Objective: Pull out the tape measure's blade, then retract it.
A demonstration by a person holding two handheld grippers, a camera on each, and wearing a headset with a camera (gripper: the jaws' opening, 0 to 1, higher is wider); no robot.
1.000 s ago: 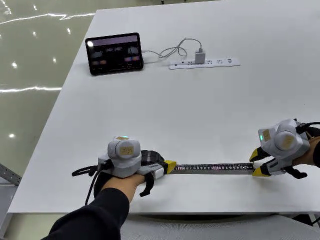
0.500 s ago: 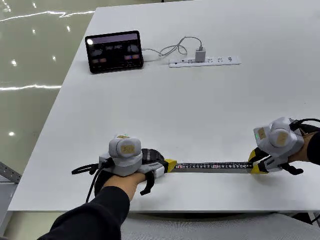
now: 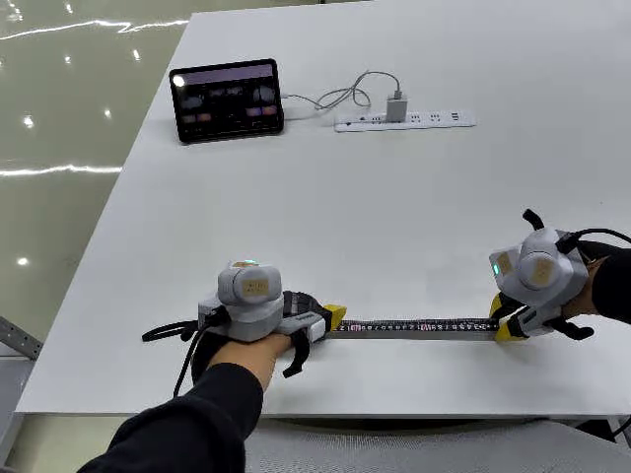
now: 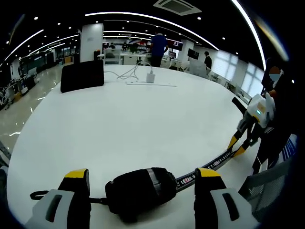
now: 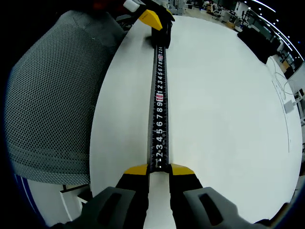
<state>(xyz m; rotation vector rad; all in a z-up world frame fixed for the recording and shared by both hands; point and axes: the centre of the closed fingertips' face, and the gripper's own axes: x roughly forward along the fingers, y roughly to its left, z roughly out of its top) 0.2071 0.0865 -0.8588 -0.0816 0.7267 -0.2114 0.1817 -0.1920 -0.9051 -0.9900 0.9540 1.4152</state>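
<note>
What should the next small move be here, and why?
Probably ease the right tool back toward the case, letting the blade retract. The blade lies well extended across the table, its end pinched in the right tool's jaws, while the left tool brackets the case, so the pull-out looks done.

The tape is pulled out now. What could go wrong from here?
1. The right gripper is shut on the tip of the stretched blade; if it lets go at once, the blade may whip back into the case.
2. The jaws of the left gripper stand apart on both sides of the case, so it may slide when pulled.
</note>
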